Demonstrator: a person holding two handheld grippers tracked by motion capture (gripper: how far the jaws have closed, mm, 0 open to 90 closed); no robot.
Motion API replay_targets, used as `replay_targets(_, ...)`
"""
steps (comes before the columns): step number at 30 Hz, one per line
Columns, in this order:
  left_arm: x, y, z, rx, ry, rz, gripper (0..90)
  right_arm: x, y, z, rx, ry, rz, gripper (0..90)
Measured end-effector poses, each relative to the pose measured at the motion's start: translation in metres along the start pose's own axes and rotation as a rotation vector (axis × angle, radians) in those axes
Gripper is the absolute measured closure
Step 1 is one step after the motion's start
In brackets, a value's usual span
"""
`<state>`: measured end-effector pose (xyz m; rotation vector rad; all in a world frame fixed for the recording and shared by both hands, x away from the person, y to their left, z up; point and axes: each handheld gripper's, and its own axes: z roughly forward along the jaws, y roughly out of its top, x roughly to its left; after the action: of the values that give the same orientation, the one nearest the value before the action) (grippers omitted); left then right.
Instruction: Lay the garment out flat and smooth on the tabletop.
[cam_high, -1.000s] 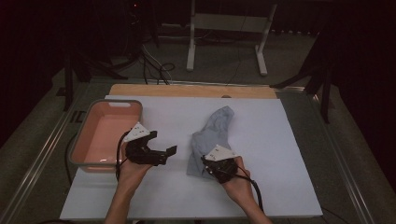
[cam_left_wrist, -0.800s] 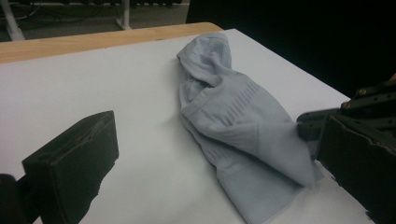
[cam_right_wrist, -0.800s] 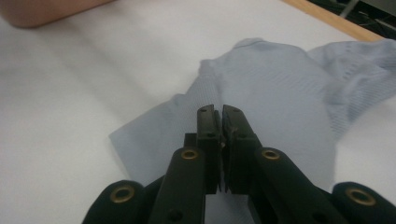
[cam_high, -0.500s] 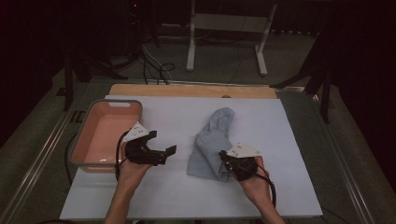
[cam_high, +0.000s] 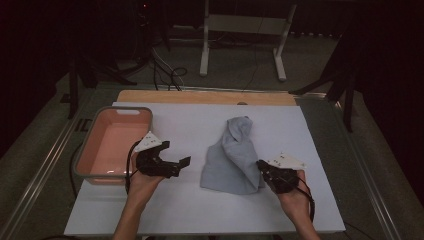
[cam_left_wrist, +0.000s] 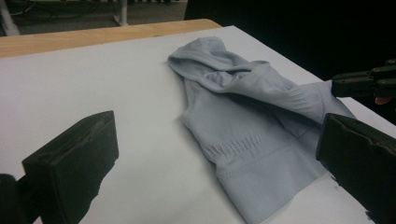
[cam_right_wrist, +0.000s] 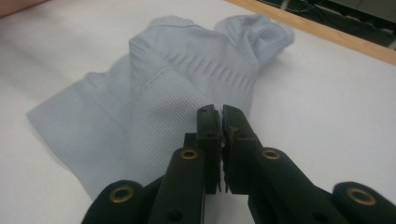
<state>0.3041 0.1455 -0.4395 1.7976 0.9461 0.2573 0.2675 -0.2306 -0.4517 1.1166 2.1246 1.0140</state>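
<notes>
A light blue-grey ribbed cloth (cam_high: 232, 160) lies crumpled on the white table cover (cam_high: 200, 210), its lower part spread flat and its upper end bunched. My right gripper (cam_high: 261, 167) is at the cloth's lower right corner, jaws shut on that edge. In the right gripper view the gripper (cam_right_wrist: 220, 114) has its jaws pressed together, with the cloth (cam_right_wrist: 187, 70) running up to them. My left gripper (cam_high: 176, 152) is held open, left of the cloth and apart from it. In the left gripper view the gripper (cam_left_wrist: 215, 168) faces the cloth (cam_left_wrist: 243, 121), and the right gripper (cam_left_wrist: 364, 84) pulls a fold taut.
A pink tub (cam_high: 112, 145) with a grey rim sits at the table's left, just behind my left hand. A wooden strip (cam_high: 205, 96) borders the far edge. Beyond it are a white stand (cam_high: 240, 30) and cables on the floor.
My right gripper has moved to the right with the cloth's corner, and the lower part of the cloth has spread wider. The left gripper has stayed in place.
</notes>
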Motion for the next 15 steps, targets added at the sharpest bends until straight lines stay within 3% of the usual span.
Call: replay_targets(15,-0.001,0.0,0.002,0.004,-0.004,0.001,0.3,-0.028,-0.022,-0.015,0.041,-0.065,0.047,85.5)
